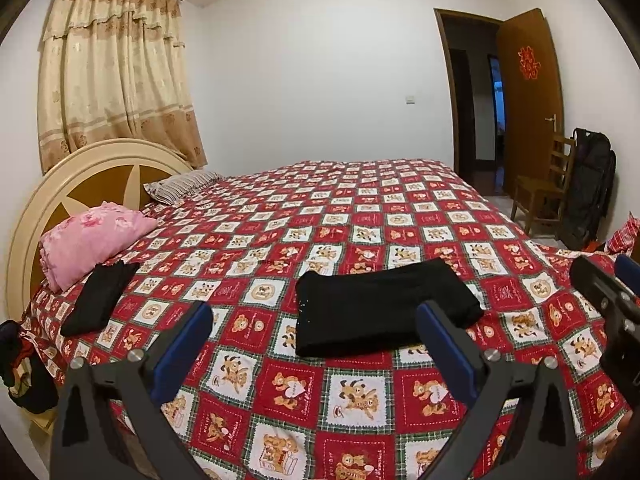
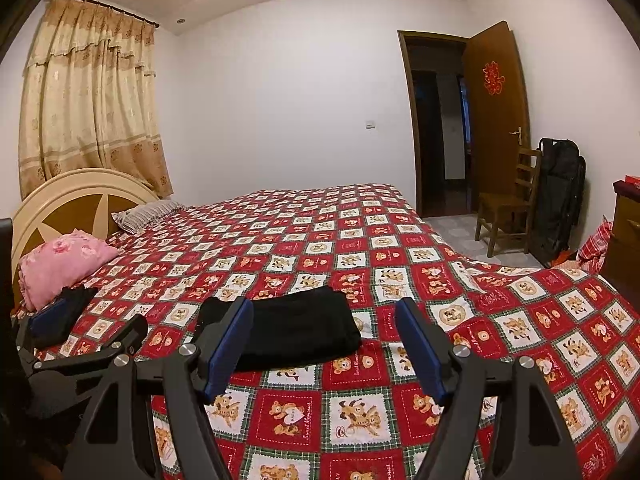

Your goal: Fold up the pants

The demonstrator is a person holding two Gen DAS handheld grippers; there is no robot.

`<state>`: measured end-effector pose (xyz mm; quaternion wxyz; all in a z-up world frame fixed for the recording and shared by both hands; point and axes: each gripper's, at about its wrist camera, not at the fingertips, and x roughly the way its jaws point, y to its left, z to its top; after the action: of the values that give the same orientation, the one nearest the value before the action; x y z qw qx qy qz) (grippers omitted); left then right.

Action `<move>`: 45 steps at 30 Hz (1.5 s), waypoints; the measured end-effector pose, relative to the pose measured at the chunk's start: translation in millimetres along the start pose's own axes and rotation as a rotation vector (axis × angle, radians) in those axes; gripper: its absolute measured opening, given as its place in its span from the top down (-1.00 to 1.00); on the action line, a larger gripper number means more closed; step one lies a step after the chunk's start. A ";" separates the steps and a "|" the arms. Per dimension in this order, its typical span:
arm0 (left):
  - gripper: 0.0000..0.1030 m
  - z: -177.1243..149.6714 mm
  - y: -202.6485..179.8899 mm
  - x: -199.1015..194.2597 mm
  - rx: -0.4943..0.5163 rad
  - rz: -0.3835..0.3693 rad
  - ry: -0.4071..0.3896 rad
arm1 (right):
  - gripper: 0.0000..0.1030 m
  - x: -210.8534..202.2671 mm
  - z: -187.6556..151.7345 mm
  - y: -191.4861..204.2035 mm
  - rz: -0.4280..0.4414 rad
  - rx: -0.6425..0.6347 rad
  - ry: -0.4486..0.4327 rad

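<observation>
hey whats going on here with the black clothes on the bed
A person is folding pants with a hand-held gripper in each hand. The black pants lie folded into a compact rectangle on the red patchwork bedspread. The left gripper and right gripper are both open, holding nothing, held above the bedspread on the near side of the pants. A second dark folded garment lies beside the pink pillow.

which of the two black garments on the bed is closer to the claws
The folded black pants in the middle of the bedspread, just ahead of both open claws. The other black garment lies far left beside the pink pillow.
</observation>
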<state>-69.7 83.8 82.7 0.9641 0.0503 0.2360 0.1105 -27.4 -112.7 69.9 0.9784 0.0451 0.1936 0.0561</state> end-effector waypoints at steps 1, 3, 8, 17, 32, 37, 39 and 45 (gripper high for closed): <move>-1.00 0.0 -0.3 0.5 0.001 0.000 0.003 | -0.44 0.1 -0.1 -0.4 0.000 0.002 0.000; -1.00 -0.2 -0.6 1.2 0.005 0.000 0.006 | -0.44 0.6 0.0 -0.9 -0.001 0.004 0.002; -1.00 -0.4 -0.6 1.4 0.006 -0.001 0.008 | -0.44 1.2 -0.8 -0.3 0.001 0.005 0.004; -1.00 -2.3 1.1 5.5 0.005 -0.009 0.027 | -0.44 2.2 -1.8 -0.6 -0.002 0.009 0.001; -1.00 -5.9 -1.5 14.1 0.016 -0.015 0.060 | -0.44 2.3 -4.4 -1.6 -0.020 0.017 0.000; -1.00 -6.9 -5.3 18.3 0.041 -0.012 0.073 | -0.44 1.6 -4.0 -3.8 -0.029 0.022 -0.006; -1.00 -7.2 -6.2 20.0 0.048 -0.020 0.081 | -0.44 1.5 -4.1 -3.5 -0.031 0.022 -0.008; -1.00 -9.2 -8.1 23.4 0.054 -0.039 0.094 | -0.44 2.6 -4.3 -4.0 -0.029 0.028 0.002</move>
<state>-52.3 81.9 62.9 0.9522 0.0663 0.2850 0.0874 -26.3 -116.0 64.6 0.9782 0.0558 0.1962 0.0391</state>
